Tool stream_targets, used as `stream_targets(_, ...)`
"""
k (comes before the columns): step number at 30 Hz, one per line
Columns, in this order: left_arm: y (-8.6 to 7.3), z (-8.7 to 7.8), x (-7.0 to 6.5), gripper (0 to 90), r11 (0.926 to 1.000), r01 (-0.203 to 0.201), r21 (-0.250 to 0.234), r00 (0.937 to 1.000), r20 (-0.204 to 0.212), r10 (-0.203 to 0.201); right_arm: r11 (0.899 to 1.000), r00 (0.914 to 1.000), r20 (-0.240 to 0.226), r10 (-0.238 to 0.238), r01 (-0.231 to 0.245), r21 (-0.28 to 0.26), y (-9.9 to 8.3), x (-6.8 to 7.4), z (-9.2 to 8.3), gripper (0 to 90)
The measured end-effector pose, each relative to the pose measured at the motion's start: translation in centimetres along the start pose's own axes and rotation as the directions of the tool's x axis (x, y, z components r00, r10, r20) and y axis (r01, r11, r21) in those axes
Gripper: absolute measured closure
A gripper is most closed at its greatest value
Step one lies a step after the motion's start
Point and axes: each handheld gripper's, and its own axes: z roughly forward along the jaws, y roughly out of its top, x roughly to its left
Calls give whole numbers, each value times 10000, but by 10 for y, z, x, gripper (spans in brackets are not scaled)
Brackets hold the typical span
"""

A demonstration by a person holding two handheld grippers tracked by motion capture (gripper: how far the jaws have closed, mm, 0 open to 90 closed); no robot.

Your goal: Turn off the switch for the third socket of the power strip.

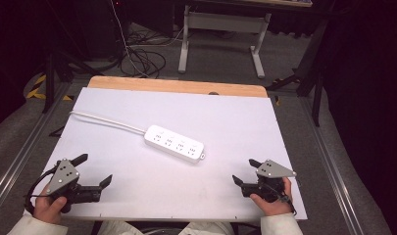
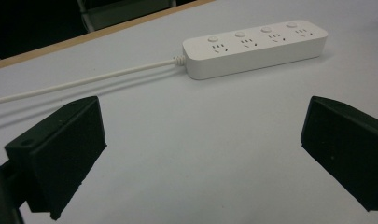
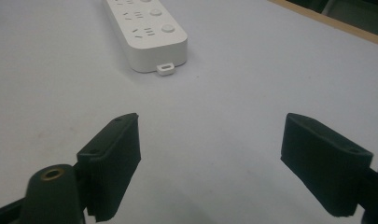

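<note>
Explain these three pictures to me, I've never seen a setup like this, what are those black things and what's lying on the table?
There is no robot arm here. A person sits at a table and holds a hand tool in each hand: the left gripper and the right gripper, each with two black jaws.

The wide picture comes from a fixed camera above the person, looking forward and down. The other two come from small cameras riding on the tools, so the black shapes rising from the bottom of each are that tool's own jaws.

On the white table top lies a white power strip with a row of sockets and buttons. Its white cord runs off toward the far left corner.

Nothing is held. Both pairs of jaws stand wide open over bare table, apart from the strip, one on each side of it.
</note>
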Motion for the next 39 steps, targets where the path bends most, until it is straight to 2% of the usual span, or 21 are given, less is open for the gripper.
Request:
stream_targets(5,0,0,0,3,10000,2,12,10000,29,-2,10000,10000,-49,-49,49,52,0,0,0,231)
stream_targets(12,1,-1,0,3,9999,-132,91,9999,7,132,10000,10000,-59,-12,13,52,1,1,-1,232)
stream_targets(18,1,-1,-1,3,9999,-67,83,10000,36,66,9998,9998,-129,-119,121,139,5,4,1,230)
stream_targets(27,1,-2,0,3,9999,-115,112,9999,89,114,9983,9990,-321,-311,326,491,25,5,6,220)
stream_targets(35,1,-2,0,3,9997,-193,129,9998,68,192,9978,9979,-528,-379,407,525,42,5,10,224)
stream_targets(39,1,-2,0,3,9999,-91,146,9999,60,90,9977,9969,-651,-435,468,500,51,6,13,224)
